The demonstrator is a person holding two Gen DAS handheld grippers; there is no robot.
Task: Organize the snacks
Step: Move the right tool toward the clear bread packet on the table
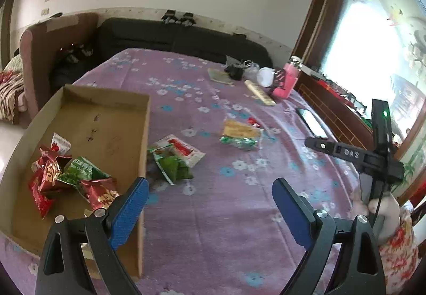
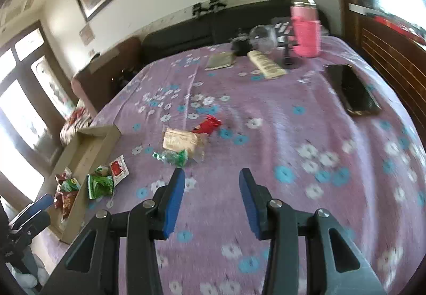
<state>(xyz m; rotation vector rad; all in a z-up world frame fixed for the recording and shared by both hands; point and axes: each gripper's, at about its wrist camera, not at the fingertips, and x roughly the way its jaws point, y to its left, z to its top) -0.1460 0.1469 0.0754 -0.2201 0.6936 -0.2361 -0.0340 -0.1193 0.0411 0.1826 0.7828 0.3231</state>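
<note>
A shallow cardboard box (image 1: 106,119) lies at the left of the purple flowered cloth and holds several red and green snack packets (image 1: 66,178). Outside its right wall lie a green packet (image 1: 175,168) and a white-and-red packet (image 1: 183,148). Further out lie a yellow packet (image 1: 239,131), a clear bag of green candies (image 1: 238,142) and a small red packet (image 2: 207,124). My left gripper (image 1: 210,188) is open and empty, over the box's right wall. My right gripper (image 2: 211,178) is open and empty, just short of the green candies (image 2: 173,156).
At the far end of the cloth stand a pink bottle (image 2: 304,29), a clear jar (image 2: 262,35), a cream tube (image 2: 266,63) and a black item (image 2: 239,46). A black phone (image 2: 351,88) lies at the right. A dark sofa (image 1: 181,37) runs behind, wooden furniture (image 2: 394,55) to the right.
</note>
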